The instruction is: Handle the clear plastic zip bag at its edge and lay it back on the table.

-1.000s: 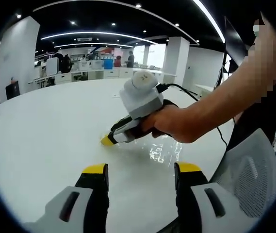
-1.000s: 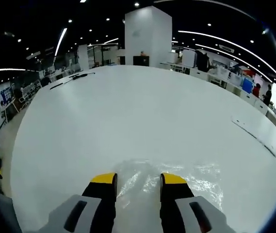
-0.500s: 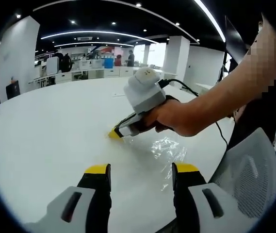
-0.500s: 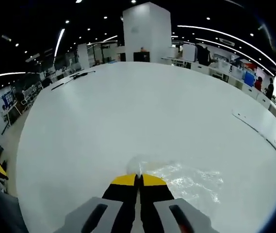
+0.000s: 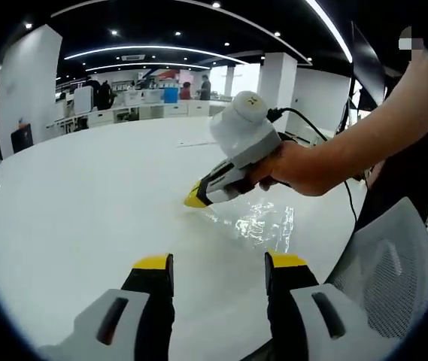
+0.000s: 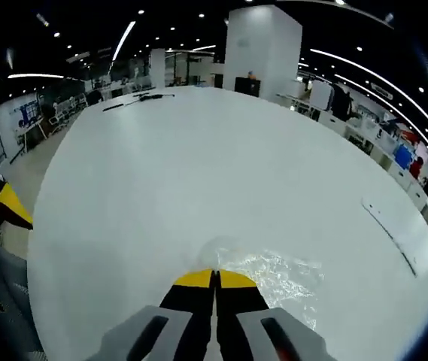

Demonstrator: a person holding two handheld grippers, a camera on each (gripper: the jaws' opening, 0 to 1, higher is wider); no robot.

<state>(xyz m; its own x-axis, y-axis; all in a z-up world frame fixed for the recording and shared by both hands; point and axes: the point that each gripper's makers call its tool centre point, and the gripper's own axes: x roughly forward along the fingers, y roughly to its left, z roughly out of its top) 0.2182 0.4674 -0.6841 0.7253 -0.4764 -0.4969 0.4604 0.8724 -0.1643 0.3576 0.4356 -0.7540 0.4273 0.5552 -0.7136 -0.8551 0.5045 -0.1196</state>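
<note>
Left gripper view first: the left gripper (image 5: pixel 216 272) hangs low over the white table (image 5: pixel 78 195) with its yellow-tipped jaws spread apart and nothing between them. Further right, a person's hand (image 5: pixel 292 164) carries the right gripper (image 5: pixel 195 199), whose yellow tips are pressed together on the edge of the clear plastic zip bag (image 5: pixel 262 224). The bag trails from that pinch toward the table's near rim, one end raised a little and the rest crinkled on the surface.

From where I stand the bag looks almost weightless and quite limp. It should sag and fold wherever it is unsupported, and the film looks slick enough to slide out of a loose pinch. The edge is the sensible place to hold it, since that is the only part that rises off the table to be caught.

At the far right a mesh chair back (image 5: pixel 394 278) stands just beside the table rim, close to the person's arm but clear of the bag.

Right gripper view: the closed tips of the right gripper (image 6: pixel 214 279) sit on the bag's edge (image 6: pixel 277 277), with film spreading to their right. Beyond lies open tabletop, with a thin dark strip (image 6: pixel 389 237) well apart to the right. Nothing stands in the way of laying it down.
</note>
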